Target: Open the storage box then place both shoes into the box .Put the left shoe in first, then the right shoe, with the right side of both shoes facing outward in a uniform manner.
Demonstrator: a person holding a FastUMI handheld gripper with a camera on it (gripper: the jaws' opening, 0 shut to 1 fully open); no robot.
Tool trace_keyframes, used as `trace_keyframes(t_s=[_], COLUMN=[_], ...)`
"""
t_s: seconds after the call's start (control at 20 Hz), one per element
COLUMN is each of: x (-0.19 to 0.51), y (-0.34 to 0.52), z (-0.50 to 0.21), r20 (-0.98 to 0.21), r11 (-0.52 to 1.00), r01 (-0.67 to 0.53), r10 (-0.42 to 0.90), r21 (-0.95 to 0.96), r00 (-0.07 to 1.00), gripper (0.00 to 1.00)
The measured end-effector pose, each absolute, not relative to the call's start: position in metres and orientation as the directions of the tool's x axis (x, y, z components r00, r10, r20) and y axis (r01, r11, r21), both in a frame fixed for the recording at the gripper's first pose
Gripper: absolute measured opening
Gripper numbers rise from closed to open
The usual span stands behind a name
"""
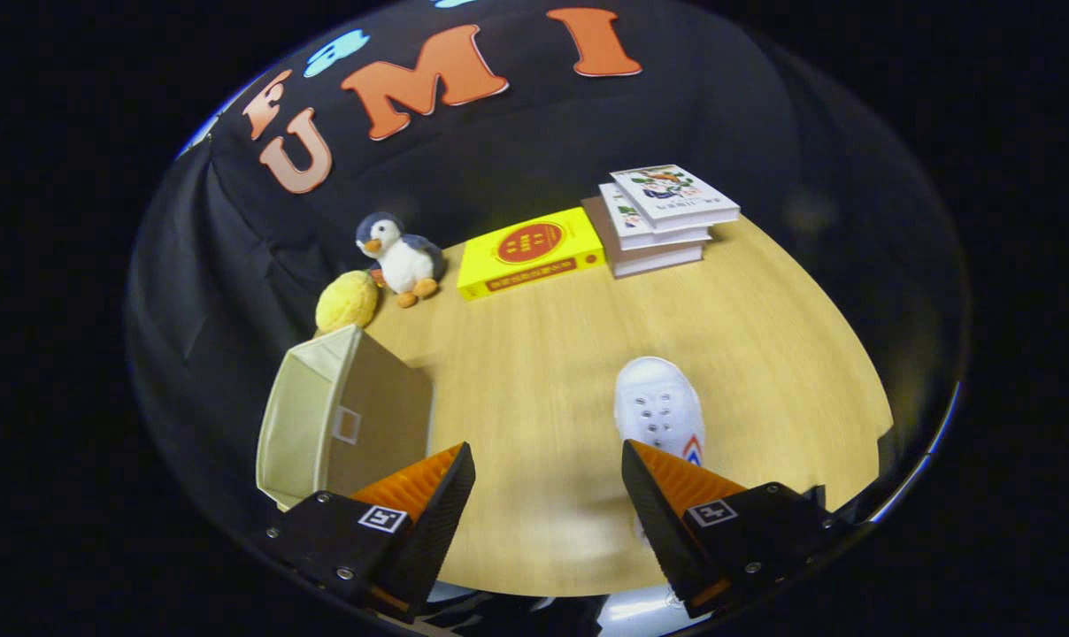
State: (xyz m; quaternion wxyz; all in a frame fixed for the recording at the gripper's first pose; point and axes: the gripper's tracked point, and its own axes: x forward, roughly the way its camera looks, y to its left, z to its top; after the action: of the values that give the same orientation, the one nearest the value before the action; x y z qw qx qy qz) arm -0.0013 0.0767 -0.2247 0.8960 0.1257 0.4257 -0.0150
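Note:
A beige fabric storage box (340, 416) stands open on the wooden table, just ahead of my left finger, its opening facing left. A white shoe (658, 409) with lace holes and a small coloured mark lies just beyond my right finger, toe pointing away; its rear part is hidden behind that finger. My gripper (548, 482) is open, with only bare table between the fingers. I cannot see the box's inside floor.
A yellow box (531, 252) lies at the back middle of the table (765, 354), with a stack of books (663, 217) to its right. A penguin plush (400, 258) and a yellow fuzzy ball (347, 301) sit behind the storage box.

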Motion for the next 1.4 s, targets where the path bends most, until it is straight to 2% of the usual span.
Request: trace_keyframes(t_s=[0.35, 0.65, 0.9, 1.05, 1.15, 1.2, 1.25, 1.3, 1.35, 1.4], x=[-0.027, -0.028, -0.025, -0.024, -0.025, -0.024, -0.025, -0.024, -0.024, -0.023], y=[-0.002, -0.017, -0.019, -0.013, -0.006, -0.002, 0.002, 0.004, 0.002, 0.003], z=[-0.284, -0.332, -0.350, -0.356, -0.358, -0.359, -0.359, -0.359, -0.359, -0.358], r20=[-0.857, -0.907, -0.919, -0.923, -0.926, -0.927, -0.927, -0.925, -0.923, -0.915], r11=[0.972, 0.984, 0.993, 0.993, 0.989, 0.988, 0.985, 0.983, 0.981, 0.980], r01=[0.205, 0.170, 0.109, 0.088, 0.088, 0.085, 0.085, 0.092, 0.110, 0.110], r10=[-0.008, -0.018, -0.011, 0.035, 0.077, 0.093, 0.109, 0.113, 0.107, 0.109], r21=[0.115, 0.060, 0.035, 0.075, 0.117, 0.133, 0.149, 0.156, 0.158, 0.163], r00=[0.516, 0.420, 0.393, 0.384, 0.370, 0.363, 0.359, 0.362, 0.371, 0.388], gripper=[0.99, 0.99, 0.99, 0.94, 0.79, 0.66, 0.59, 0.48, 0.42, 0.39])
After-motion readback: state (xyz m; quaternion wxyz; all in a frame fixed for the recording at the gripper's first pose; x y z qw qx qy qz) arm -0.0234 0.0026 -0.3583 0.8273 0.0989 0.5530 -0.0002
